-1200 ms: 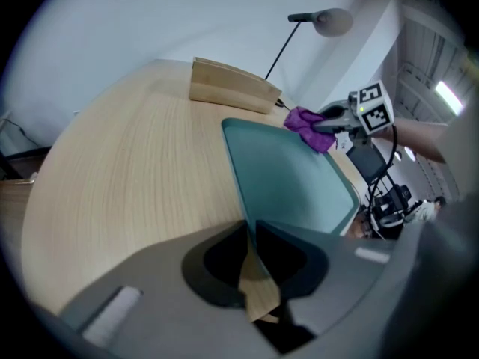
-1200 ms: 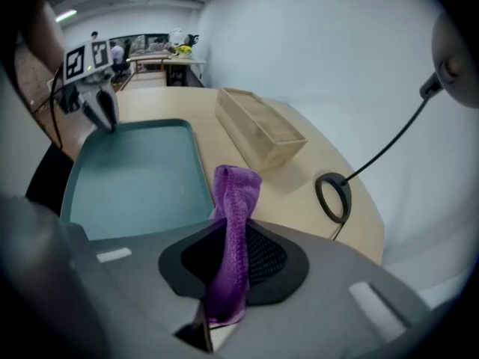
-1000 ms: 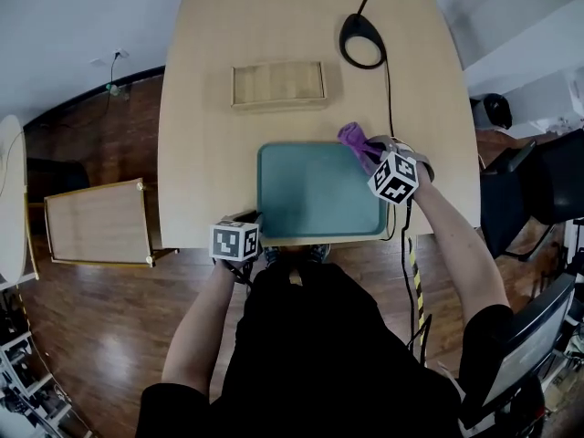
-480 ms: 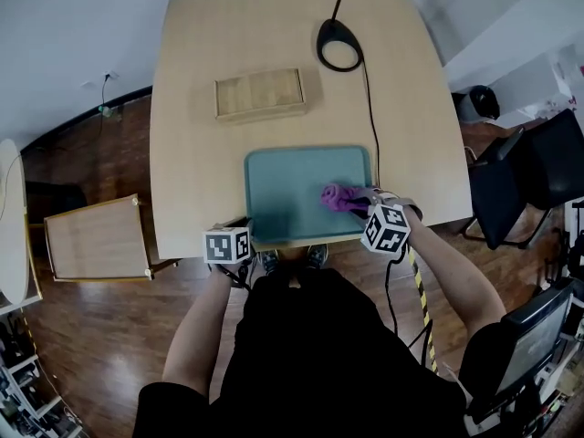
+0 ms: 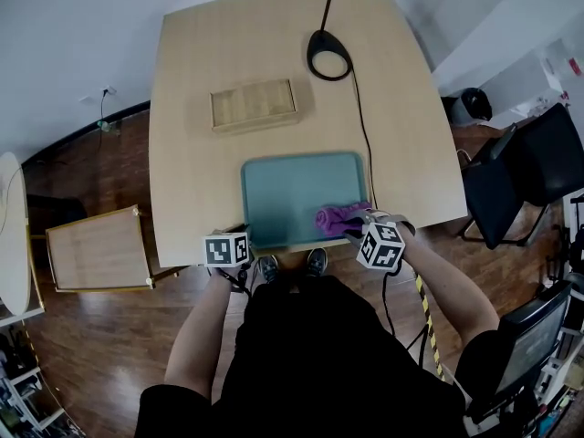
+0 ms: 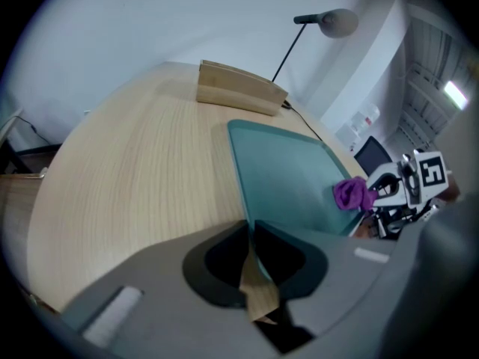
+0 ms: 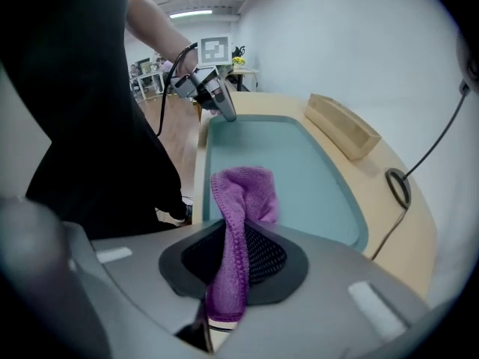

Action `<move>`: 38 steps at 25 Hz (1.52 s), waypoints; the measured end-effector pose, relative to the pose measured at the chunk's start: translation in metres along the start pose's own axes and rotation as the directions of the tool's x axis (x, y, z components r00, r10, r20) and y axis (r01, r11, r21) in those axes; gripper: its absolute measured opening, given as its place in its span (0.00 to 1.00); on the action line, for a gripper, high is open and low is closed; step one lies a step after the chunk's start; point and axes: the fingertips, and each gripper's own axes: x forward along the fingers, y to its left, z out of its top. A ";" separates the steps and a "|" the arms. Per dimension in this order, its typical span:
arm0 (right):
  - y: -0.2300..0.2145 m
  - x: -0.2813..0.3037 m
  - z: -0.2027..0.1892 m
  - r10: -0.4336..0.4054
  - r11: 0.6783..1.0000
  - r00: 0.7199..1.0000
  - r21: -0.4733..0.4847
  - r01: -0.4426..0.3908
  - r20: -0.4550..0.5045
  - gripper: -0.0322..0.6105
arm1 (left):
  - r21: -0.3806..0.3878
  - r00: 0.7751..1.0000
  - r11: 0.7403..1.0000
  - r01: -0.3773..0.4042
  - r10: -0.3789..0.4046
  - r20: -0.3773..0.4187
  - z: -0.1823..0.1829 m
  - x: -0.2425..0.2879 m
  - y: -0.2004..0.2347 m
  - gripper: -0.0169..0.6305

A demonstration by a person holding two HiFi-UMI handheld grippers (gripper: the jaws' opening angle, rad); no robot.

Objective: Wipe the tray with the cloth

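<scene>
A teal tray lies on the wooden table near its front edge. My right gripper is shut on a purple cloth, which rests on the tray's near right corner. In the right gripper view the cloth hangs out between the jaws over the tray. My left gripper sits at the tray's near left corner. In the left gripper view its jaws are closed on the tray's rim, and the cloth shows at the far side.
A shallow wooden box lies behind the tray. A black lamp base stands at the back right, with its cable running down the table's right side. A black chair stands to the right. A wooden crate sits on the floor at left.
My right gripper has dragged the cloth from the tray's far right corner down to its near right corner. The left gripper has stayed at the near left corner.
</scene>
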 end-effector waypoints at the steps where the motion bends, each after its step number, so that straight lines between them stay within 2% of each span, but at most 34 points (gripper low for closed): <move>1: -0.007 -0.003 0.002 -0.020 1.000 1.000 0.002 0.020 0.010 0.14 | 0.000 1.000 1.000 0.000 0.000 0.002 0.000 0.000 0.000 0.11; 6: -0.061 -0.008 0.010 -0.128 0.992 0.992 0.016 0.128 0.013 0.14 | -0.001 1.000 1.000 0.005 -0.005 0.004 0.000 0.000 -0.001 0.11; 12: -0.156 -0.015 0.028 -0.264 0.964 0.965 0.038 0.264 0.002 0.14 | -0.005 1.000 1.000 0.009 -0.009 0.004 0.000 -0.001 -0.002 0.11; 14: -0.179 -0.013 0.037 -0.275 0.960 0.961 0.055 0.275 0.007 0.14 | -0.007 1.000 1.000 0.008 -0.008 0.005 0.001 -0.002 -0.003 0.11; 17: -0.191 0.001 0.048 -0.250 0.968 0.968 0.038 0.250 -0.006 0.14 | -0.008 1.000 1.000 0.012 -0.012 0.008 0.001 -0.003 -0.004 0.11; 21: -0.185 0.028 0.045 -0.225 0.974 0.972 -0.015 0.224 -0.071 0.14 | -0.008 1.000 1.000 0.015 -0.015 0.010 0.001 -0.003 -0.003 0.11; 25: -0.171 0.039 0.042 -0.209 0.978 0.973 -0.014 0.208 -0.094 0.14 | -0.012 1.000 1.000 0.018 -0.018 0.010 0.001 -0.003 -0.003 0.11; 31: -0.111 0.043 0.039 -0.105 0.994 0.989 -0.055 0.099 -0.103 0.14 | -0.018 1.000 1.000 0.025 -0.025 0.011 0.000 0.000 -0.002 0.11; 38: -0.033 0.035 0.036 0.028 0.999 0.995 -0.020 -0.030 -0.094 0.14 | -0.004 0.999 1.000 0.031 -0.031 0.010 0.001 0.000 -0.001 0.11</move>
